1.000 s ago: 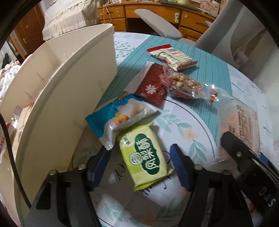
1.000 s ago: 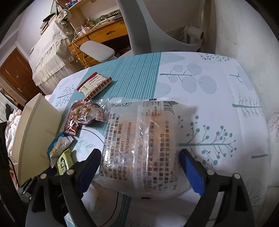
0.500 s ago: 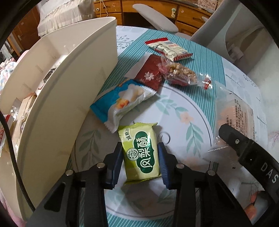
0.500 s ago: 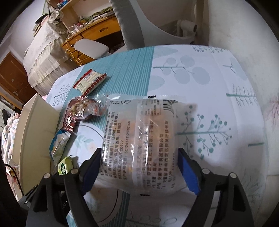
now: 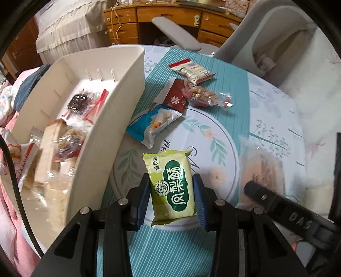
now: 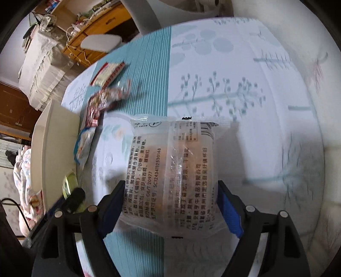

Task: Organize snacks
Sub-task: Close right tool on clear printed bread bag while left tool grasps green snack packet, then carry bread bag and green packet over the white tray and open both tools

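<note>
My left gripper (image 5: 172, 199) is shut on a green snack pack (image 5: 171, 186) and holds it above the table, right of the white storage bin (image 5: 115, 119). My right gripper (image 6: 170, 204) is shut on a clear printed snack bag (image 6: 172, 170), lifted off the table; the bag also shows blurred in the left wrist view (image 5: 263, 168). On the table lie a blue snack pack (image 5: 153, 124), a dark red packet (image 5: 175, 97), a clear nut bag (image 5: 202, 94) and a red-edged white pack (image 5: 191, 70).
The bin holds several wrapped snacks (image 5: 83, 102). The table wears a teal and white cloth (image 5: 270, 119). A grey chair (image 5: 262, 42) and a wooden desk (image 5: 170, 19) stand beyond the far edge. A pink cloth (image 5: 6, 191) lies left of the bin.
My left gripper closed on the green pack and lifted it, so the bin's inside came into view. My right gripper closed on the clear bag and raised it.
</note>
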